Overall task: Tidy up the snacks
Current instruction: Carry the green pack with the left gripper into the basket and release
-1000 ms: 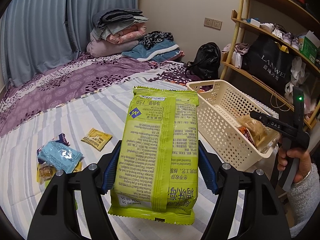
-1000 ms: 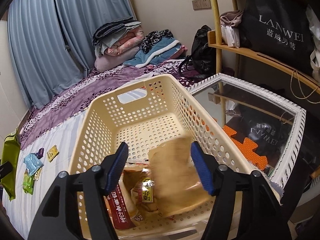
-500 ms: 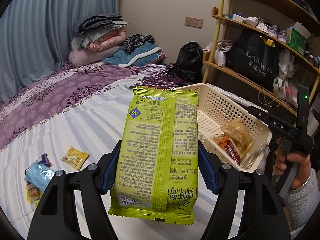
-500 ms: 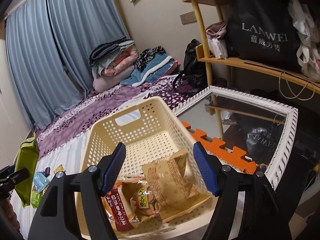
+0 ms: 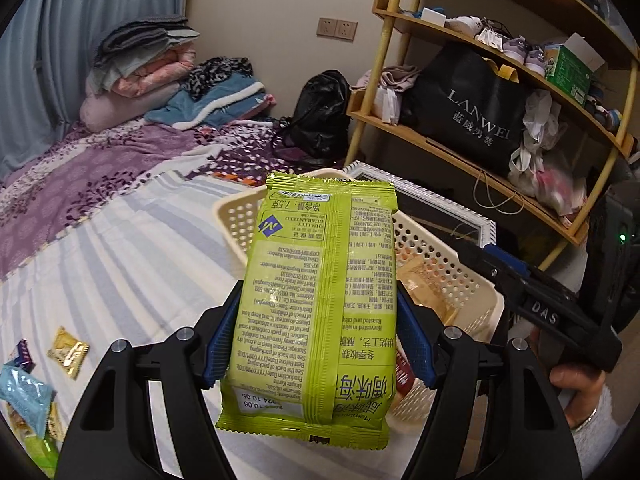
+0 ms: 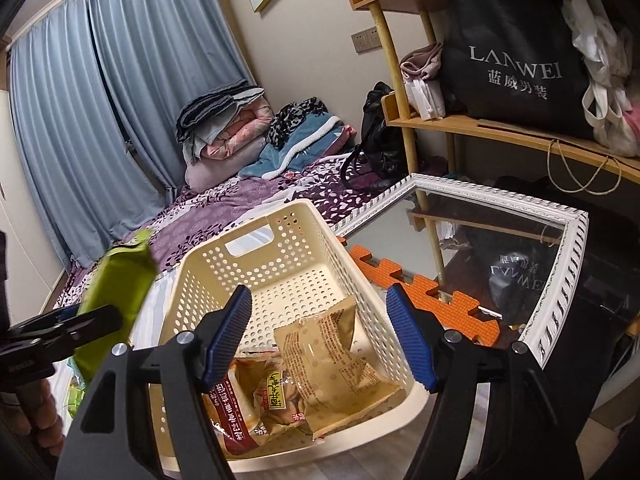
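Observation:
My left gripper (image 5: 318,336) is shut on a tall green snack pack (image 5: 320,304), held upright in the air just left of the cream perforated basket (image 5: 452,264). The pack also shows at the left of the right wrist view (image 6: 114,296). My right gripper (image 6: 318,336) is open and empty above the near end of the basket (image 6: 276,248). Inside the basket lie a tan snack bag (image 6: 332,356) and brown-red packets (image 6: 248,404). The right gripper also shows at the right of the left wrist view (image 5: 532,300).
Several loose snacks lie on the striped bedsheet: a yellow sachet (image 5: 68,352) and a blue packet (image 5: 24,400). A white-framed mirror (image 6: 500,248) and orange foam mat (image 6: 420,292) lie right of the basket. Wooden shelves (image 6: 500,128) stand behind. Folded blankets (image 5: 140,64) sit at the back.
My left gripper has carried the green pack to the right, up to the basket. My right gripper has let go of the tan bag, which now lies in the basket, and drawn back.

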`<act>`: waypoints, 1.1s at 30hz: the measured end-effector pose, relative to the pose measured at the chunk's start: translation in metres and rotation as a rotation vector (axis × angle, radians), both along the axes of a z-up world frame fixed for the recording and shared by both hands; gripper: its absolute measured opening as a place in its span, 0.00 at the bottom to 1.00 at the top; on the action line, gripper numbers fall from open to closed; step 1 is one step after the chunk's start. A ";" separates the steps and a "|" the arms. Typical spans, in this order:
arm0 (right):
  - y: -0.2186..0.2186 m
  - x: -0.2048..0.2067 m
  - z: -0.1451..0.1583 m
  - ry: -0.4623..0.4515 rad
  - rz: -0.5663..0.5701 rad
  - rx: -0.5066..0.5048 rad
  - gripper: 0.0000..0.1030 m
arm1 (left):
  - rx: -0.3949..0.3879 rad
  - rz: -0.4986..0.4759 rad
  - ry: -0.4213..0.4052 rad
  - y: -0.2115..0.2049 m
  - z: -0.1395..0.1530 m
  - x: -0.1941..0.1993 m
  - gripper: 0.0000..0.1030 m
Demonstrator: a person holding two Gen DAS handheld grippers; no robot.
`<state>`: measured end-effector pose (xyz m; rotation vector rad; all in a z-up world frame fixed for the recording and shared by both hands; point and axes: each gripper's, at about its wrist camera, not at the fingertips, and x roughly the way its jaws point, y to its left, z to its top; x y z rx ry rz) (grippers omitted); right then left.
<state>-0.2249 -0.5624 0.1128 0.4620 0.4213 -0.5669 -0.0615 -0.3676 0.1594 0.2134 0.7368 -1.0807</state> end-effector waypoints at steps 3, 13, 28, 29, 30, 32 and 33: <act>-0.002 -0.004 0.000 -0.004 -0.005 0.007 0.68 | 0.012 -0.011 0.009 -0.017 -0.003 0.000 0.69; -0.005 -0.007 -0.003 -0.007 -0.006 0.030 0.68 | -0.003 0.016 0.047 -0.043 -0.002 0.010 0.92; -0.001 0.001 -0.001 -0.007 0.009 0.034 0.79 | 0.023 0.097 0.047 -0.016 -0.007 0.027 0.96; -0.001 0.001 -0.001 -0.005 0.007 0.036 0.84 | 0.025 0.104 0.046 -0.014 -0.007 0.028 0.96; -0.001 0.001 -0.001 -0.002 0.002 0.037 0.86 | 0.029 0.111 0.046 -0.012 -0.007 0.028 0.97; -0.001 0.002 -0.001 0.002 -0.006 0.040 0.93 | 0.037 0.122 0.048 -0.009 -0.008 0.029 0.97; -0.002 0.003 -0.002 0.007 -0.007 0.044 0.94 | 0.041 0.130 0.047 -0.007 -0.008 0.030 0.97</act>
